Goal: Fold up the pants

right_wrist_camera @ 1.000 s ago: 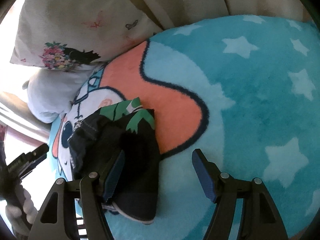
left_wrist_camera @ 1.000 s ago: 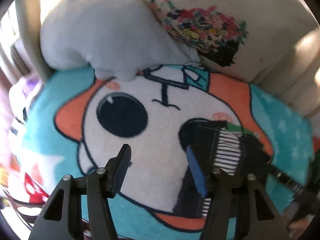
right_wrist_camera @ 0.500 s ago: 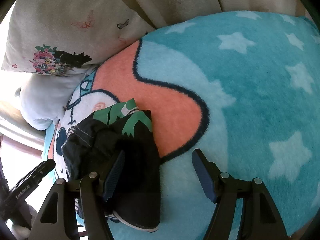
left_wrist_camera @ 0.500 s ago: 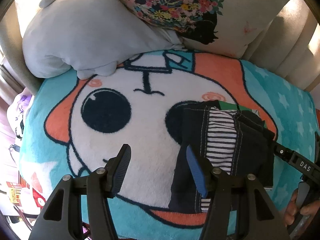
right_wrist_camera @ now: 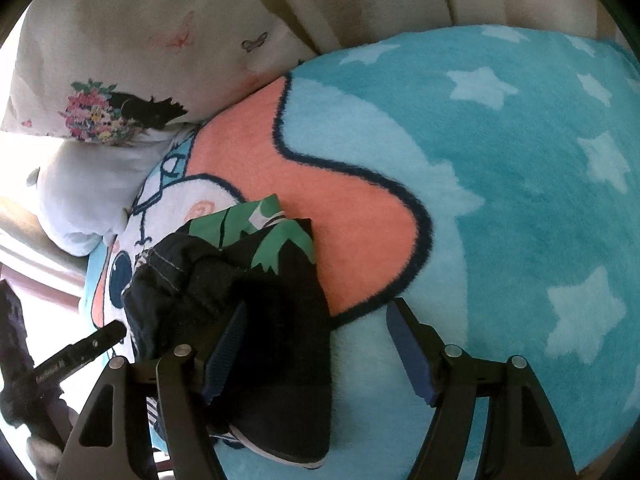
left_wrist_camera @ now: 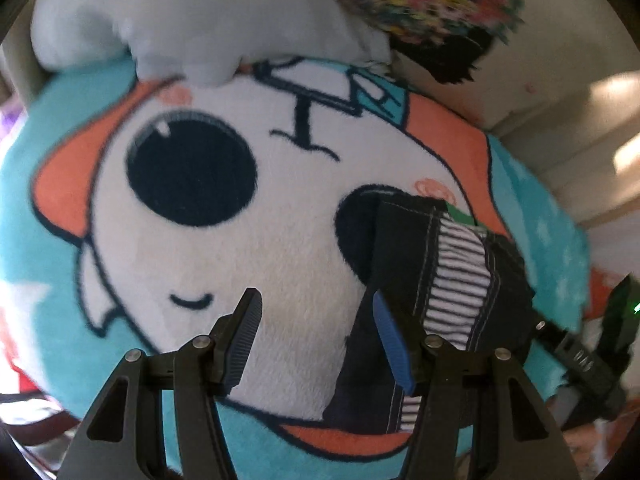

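Folded pants [left_wrist_camera: 436,300] on plush cartoon blanket [left_wrist_camera: 280,240], both grippers open above it

Pants: dark denim, pale stitching, striped lining, green print patch; compact bundle over the blanket's right eye. Blanket fleecy, teal with stars, orange and white face. Left gripper [left_wrist_camera: 316,340] empty, jaws apart, right pad at the pants' near edge; view has dropped closer and blurred since before. Right gripper [right_wrist_camera: 316,354] jaws opening, left pad over the pants, nothing pinched

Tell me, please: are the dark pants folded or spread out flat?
Folded. The pants lie as a small bunched stack on the blanket, layers overlapping, striped lining showing; no legs are stretched out.
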Tool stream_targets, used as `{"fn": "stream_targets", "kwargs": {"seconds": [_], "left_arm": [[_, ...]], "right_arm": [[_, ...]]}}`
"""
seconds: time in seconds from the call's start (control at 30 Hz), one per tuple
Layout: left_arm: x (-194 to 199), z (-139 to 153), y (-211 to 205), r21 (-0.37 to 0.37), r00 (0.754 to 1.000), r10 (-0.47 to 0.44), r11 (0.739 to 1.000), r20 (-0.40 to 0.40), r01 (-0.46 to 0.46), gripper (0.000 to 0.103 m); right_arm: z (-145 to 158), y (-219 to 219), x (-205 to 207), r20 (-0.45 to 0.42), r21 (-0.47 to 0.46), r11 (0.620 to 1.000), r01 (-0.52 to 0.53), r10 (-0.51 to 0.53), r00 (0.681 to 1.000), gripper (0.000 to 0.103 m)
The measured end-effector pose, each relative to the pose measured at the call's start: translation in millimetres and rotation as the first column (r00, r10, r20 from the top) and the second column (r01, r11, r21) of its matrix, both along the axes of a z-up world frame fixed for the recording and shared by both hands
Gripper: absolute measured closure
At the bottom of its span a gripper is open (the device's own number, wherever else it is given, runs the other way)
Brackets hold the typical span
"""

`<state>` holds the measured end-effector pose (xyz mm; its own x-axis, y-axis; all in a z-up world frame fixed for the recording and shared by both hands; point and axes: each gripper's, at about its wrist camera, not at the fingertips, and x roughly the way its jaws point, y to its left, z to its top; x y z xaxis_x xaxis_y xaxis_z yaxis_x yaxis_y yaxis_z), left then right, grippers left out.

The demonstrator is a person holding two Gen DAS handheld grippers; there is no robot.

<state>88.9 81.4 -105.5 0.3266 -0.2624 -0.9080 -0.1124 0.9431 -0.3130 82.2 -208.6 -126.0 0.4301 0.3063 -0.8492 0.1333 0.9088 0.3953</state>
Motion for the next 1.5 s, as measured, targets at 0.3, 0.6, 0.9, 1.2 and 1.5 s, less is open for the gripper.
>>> {"fn": "stream_targets", "kwargs": {"seconds": [0.3,0.6,0.9,1.2,1.5], "left_arm": [[19.6,-19.0,-22.9,-0.186,0.994,-0.111,0.977,-0.013,0.107,0.046],[14.3,-6.3,-50.0,-0.262,0.985,-0.169,0.952,-0.013,0.160,0.079],[21.1,27.2,-20.8,-0.285,0.993,-0.109,0.951,0.041,0.116,0.080],[46.9,41.2,16.3,-0.260,0.996,-0.051,0.963,0.077,0.069,0.080],[69.0,38.6,31.8,-0.241,0.996,-0.036,0.969,0.079,0.054,0.080]], "right_arm": [[-2.5,21.5,12.4,0.001,-0.058,0.996,-0.067,0.067,0.998,0.025],[5.6,31.5,17.4,-0.014,0.042,0.992,-0.117,0.118,0.993,0.080],[36.1,45.4,26.5,0.032,0.127,0.982,-0.139,0.136,0.990,0.085],[55.3,83.9,60.4,0.070,0.112,0.971,-0.211,0.204,0.977,0.085],[55.2,108.7,93.1,0.061,0.094,0.971,-0.222,0.217,0.974,0.085]]}}
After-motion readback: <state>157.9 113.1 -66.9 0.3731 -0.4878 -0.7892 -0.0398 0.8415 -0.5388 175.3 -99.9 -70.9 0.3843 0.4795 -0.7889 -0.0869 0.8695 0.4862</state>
